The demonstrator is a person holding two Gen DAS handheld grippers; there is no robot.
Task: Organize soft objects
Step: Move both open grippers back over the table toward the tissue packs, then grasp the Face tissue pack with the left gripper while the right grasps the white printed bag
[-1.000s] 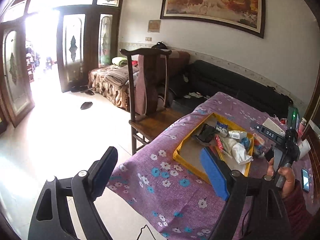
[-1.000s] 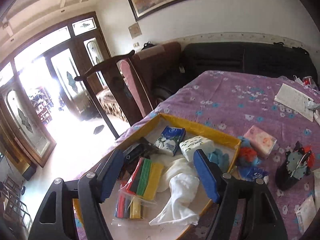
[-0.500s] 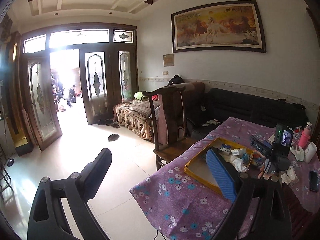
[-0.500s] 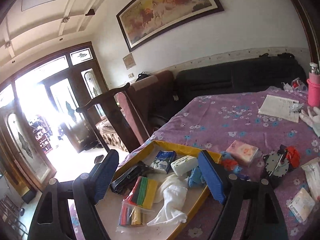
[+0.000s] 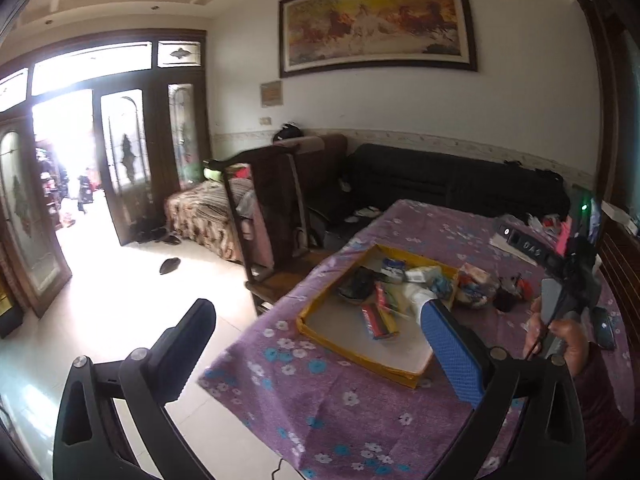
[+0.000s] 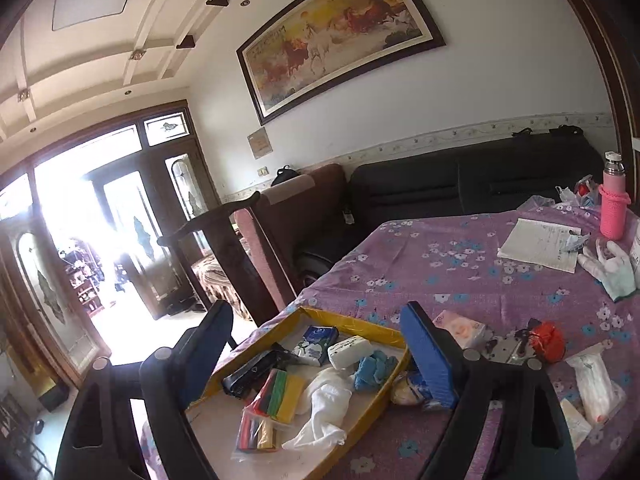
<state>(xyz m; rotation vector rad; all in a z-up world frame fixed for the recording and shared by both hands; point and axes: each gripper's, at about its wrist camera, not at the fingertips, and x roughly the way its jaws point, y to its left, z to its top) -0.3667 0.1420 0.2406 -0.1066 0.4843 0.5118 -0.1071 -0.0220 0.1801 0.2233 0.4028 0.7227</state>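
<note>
Opening my left tongs (image 5: 320, 356), nothing between the jaws; left view has the yellow tray (image 5: 320, 334) of soft stuff on the desk (image 5: 304, 408), my right hand (image 5: 568, 340) beyond it. Right view: right tongs (image 6: 320, 352) also opening and empty above the tray (image 6: 360, 408), white cloth (image 6: 324, 404), blue cloth (image 6: 374, 364) and tissue packs (image 6: 318, 340) inside it, pink tissue pack (image 6: 462, 328) outside just beside.

Each handheld gripper has matte black plastic arms with round silver screws (image 5: 138, 354) and fingers (image 6: 428, 356) faced in ribbed blue rubber. A dark maroon sleeve (image 5: 600, 396) covers the person's right forearm.
</note>
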